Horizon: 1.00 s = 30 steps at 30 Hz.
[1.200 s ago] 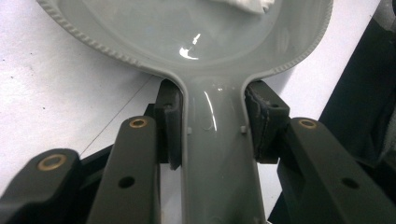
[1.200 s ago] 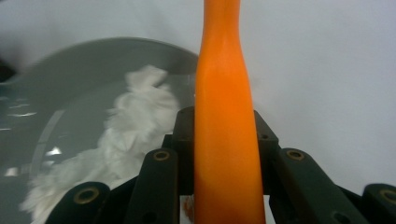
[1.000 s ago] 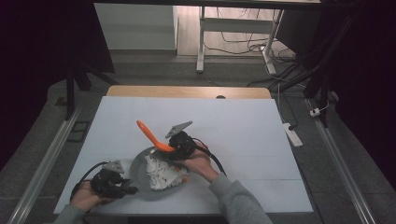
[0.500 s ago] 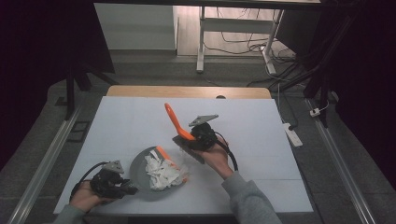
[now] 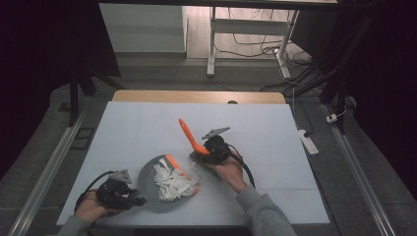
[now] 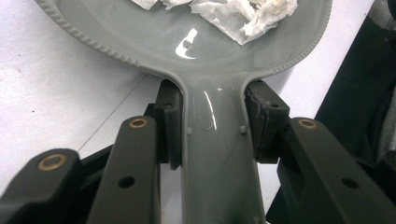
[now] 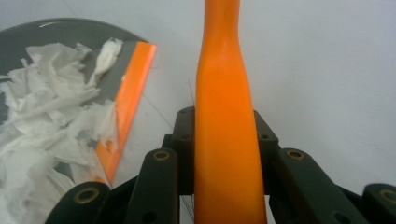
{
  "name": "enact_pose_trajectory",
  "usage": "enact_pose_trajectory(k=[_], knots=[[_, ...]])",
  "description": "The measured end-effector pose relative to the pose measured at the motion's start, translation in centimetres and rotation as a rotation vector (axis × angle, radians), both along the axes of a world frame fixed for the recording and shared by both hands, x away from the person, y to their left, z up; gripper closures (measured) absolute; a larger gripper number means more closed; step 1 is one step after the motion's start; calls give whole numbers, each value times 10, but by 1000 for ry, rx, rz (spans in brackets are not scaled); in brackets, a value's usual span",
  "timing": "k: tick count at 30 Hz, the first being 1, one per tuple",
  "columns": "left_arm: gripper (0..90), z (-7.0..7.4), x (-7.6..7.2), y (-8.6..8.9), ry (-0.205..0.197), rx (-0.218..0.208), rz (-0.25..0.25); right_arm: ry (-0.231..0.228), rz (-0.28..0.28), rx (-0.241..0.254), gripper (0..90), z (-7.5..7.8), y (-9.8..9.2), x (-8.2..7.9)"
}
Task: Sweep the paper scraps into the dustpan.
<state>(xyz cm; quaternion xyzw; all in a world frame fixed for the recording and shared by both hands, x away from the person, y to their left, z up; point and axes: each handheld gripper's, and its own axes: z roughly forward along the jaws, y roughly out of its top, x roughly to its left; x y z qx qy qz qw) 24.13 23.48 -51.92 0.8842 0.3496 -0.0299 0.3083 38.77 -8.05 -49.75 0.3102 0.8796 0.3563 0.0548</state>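
Paper scraps (image 5: 172, 181) lie gathered in the grey dustpan (image 5: 147, 189) on the desk (image 5: 123, 123), its handle pinched by the left tongs (image 5: 132, 198). The right tongs (image 5: 201, 153) pinch the orange brush (image 5: 189, 135) just beside the pan, so sweeping looks done; emptying probably remains.

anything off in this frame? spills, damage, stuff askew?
No spill: the torn white paper all lies inside the grey dustpan. One oddity: the rubber pad on the left gripper looks chipped at its upper edge.

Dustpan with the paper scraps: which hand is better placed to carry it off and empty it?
Left. Its tongs are shut on the grey dustpan handle, scraps inside; the right tongs hold the orange brush beside it.
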Motion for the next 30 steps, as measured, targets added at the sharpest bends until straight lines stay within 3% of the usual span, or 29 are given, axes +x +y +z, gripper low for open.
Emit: enact_pose_trajectory(k=[4,13,16,18,23,26,30], knots=[[615,0,0,-1,0,-2,-1,11,44,-1,706,-1,18,-9],[615,-1,0,-2,-1,-2,-1,47,165,57,706,5,60,-36],[615,-1,0,-2,-2,-5,-1,7,186,85,706,14,64,-40],[615,-2,0,-1,-4,-8,1,-6,172,115,706,23,59,-39],[615,-3,1,-1,-7,-14,6,-57,100,137,706,42,36,-27],[615,-3,1,-2,-7,-14,6,-85,61,124,706,47,23,-21],[614,-2,1,-3,-6,-14,9,-97,10,81,706,41,11,-10]])
